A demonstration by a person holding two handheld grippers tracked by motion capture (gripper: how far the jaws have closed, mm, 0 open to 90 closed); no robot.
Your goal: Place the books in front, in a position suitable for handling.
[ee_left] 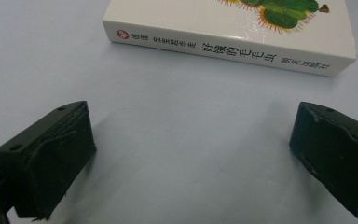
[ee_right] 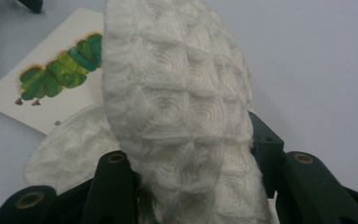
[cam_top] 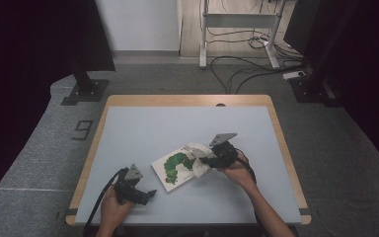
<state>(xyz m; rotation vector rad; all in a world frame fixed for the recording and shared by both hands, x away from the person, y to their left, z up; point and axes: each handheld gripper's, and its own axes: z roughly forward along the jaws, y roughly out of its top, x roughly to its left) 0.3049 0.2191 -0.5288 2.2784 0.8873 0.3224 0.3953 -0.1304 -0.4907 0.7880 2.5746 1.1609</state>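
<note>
While my left gripper (cam_top: 147, 193) idles just left of the book (cam_top: 173, 168) with jaws wide and nothing between them, spine dead ahead in the left gripper view, my right gripper (cam_top: 203, 160) sits at the book's right edge, jaws clamped tight on a white quilted cloth (ee_right: 177, 121). Cloth (cam_top: 197, 159) is bunched, part standing up from the jaws, part draped over the book's right corner and onto the table (cam_top: 143, 123). My read: cloth is picked and at the book, but any wipe or spreading over the cover looks barely started; the caterpillar picture (cam_top: 176, 165) is mostly uncovered.
</note>
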